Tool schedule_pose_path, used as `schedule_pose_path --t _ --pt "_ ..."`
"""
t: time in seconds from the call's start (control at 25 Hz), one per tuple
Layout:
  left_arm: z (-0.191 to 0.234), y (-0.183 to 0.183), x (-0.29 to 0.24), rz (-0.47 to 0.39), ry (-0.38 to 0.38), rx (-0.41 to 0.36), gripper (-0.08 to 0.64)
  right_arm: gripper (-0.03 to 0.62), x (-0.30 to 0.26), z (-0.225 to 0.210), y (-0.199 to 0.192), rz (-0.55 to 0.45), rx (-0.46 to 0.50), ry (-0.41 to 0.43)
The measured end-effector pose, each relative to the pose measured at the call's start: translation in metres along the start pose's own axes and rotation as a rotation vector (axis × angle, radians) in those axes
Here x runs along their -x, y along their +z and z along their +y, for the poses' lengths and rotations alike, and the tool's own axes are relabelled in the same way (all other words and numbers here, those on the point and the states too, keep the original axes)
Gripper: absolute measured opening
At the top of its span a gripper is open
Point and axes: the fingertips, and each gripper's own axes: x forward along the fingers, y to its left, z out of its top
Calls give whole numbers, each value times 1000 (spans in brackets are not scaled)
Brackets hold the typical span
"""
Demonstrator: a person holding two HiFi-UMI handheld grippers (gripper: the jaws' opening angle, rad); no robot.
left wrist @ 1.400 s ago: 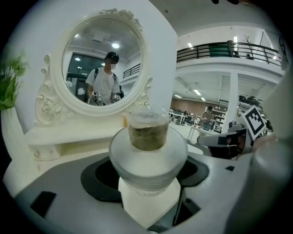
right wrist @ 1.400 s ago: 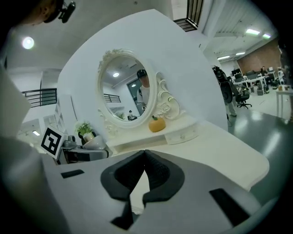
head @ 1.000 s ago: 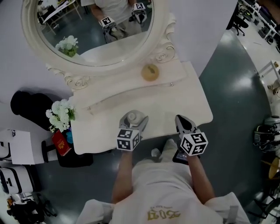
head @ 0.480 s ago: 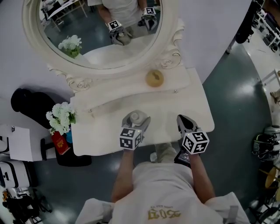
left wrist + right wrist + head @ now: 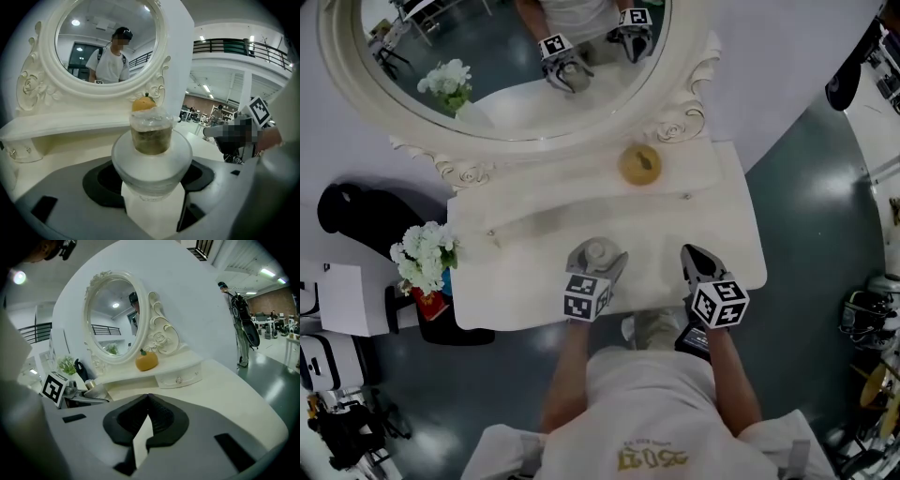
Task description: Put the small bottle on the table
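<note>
A small frosted bottle (image 5: 151, 161) with a clear cap and brownish contents sits between the jaws of my left gripper (image 5: 152, 185), which is shut on it. In the head view the small bottle (image 5: 598, 253) is held over the front part of the white dressing table (image 5: 534, 281), and my left gripper (image 5: 596, 265) points toward the mirror. Whether the bottle touches the tabletop I cannot tell. My right gripper (image 5: 696, 262) hovers over the table's front right; its jaws are shut with nothing between them, as the right gripper (image 5: 146, 401) view shows.
An orange pumpkin ornament (image 5: 639, 164) sits on the raised shelf below the oval mirror (image 5: 502, 66). White flowers (image 5: 420, 258) stand off the table's left edge. A small drawer with a knob (image 5: 178, 379) faces the tabletop. Dark floor lies to the right.
The head view has shifted, so the table and mirror sit slightly lower and to the right. Both grippers keep their places over the table's front, the left still holding the bottle.
</note>
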Motion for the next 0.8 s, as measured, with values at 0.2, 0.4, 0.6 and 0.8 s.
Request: schedule_pose_path --t 0.2,0.4,0.6,0.8 --pt "4 -13 -17 42 -8 5 350 12 -9 -11 -6 24 -12 -10" --pt "9 -26 -34 81 9 -3 350 12 -15 -19 -9 50 -10 -16" --pt "16 -33 -48 102 24 -37 350 12 -23 -25 -10 67 -11 -17" --pt "20 -32 -53 114 46 -30 350 12 -28 -28 -7 72 -7 -10"
